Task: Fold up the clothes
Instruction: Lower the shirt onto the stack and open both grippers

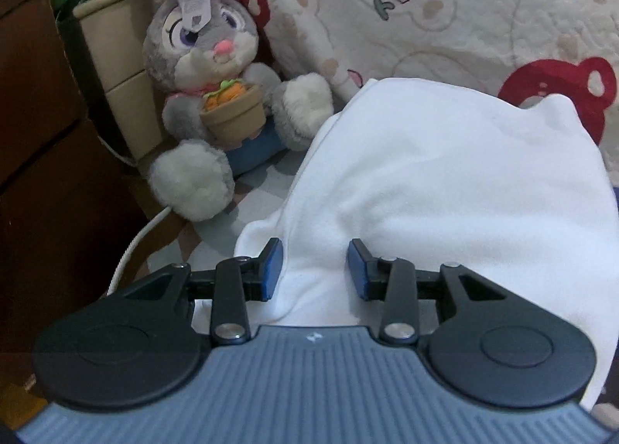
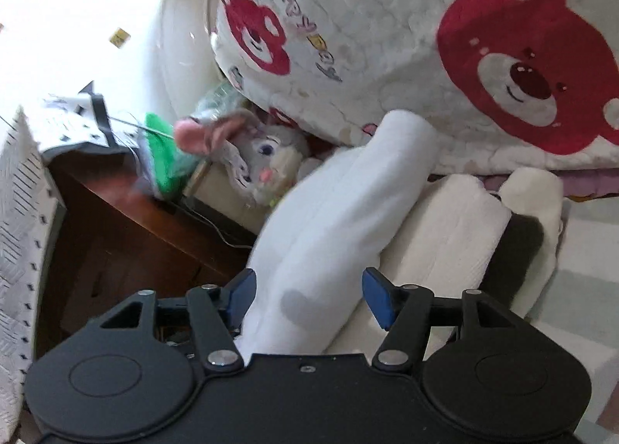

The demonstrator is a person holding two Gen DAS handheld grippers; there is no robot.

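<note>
Left gripper (image 1: 315, 270) jaws part-open, straddling a ridge of the white garment (image 1: 445, 181), pads touching cloth, not clamped. Right gripper (image 2: 309, 297) wider open, same garment between. Garment lies near, plush rabbit (image 1: 216, 69) far left.

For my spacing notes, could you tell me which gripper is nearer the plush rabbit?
Left, probably. The left gripper has the plush rabbit close ahead, leftward; from the right gripper it looks smaller, beyond the white garment.
</note>
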